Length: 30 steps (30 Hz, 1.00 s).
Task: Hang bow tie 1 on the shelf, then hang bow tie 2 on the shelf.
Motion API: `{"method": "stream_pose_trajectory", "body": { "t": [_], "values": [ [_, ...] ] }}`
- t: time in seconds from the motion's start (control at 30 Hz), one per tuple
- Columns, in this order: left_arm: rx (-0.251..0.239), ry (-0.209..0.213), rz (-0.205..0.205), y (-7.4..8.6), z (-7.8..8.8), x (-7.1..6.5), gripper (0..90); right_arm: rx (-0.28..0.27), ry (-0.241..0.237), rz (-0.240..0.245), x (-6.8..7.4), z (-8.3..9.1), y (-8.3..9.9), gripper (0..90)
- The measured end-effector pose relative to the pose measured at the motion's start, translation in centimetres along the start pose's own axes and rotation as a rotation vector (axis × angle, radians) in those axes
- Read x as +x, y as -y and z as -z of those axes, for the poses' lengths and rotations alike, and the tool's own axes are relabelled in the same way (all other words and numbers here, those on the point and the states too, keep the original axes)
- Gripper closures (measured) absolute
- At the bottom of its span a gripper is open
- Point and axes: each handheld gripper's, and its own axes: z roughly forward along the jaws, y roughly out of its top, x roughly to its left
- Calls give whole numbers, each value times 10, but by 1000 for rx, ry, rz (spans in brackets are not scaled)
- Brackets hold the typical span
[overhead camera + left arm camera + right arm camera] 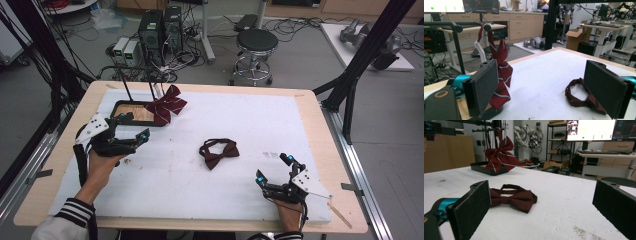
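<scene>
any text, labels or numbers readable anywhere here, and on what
None can be read.
Left monitor: pale screen with a green dot, any text too small.
Right monitor: picture and faint lines, too blurred.
Striped bow and plain bow tie: no label shows.

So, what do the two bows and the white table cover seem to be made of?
Plain bow tie: dark red woven cloth, matte, with soft folds. Striped bow on the stand: similar cloth, slightly shinier, with thin pale stripes. White cover: probably foam sheet or felt, since it looks matte, faintly grainy and scuffed.
</scene>
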Motion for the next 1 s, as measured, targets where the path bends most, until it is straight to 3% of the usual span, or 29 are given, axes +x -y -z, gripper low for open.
{"method": "stream_pose_trajectory", "body": {
  "t": [0.5, 1.0],
  "values": [
    [12, 19, -16, 11, 5, -5, 133, -10, -1, 12, 1, 1, 0, 8],
    [17, 16, -24, 9, 2, -7, 134, -10, -1, 10, 1, 1, 0, 8]
  ]
}}
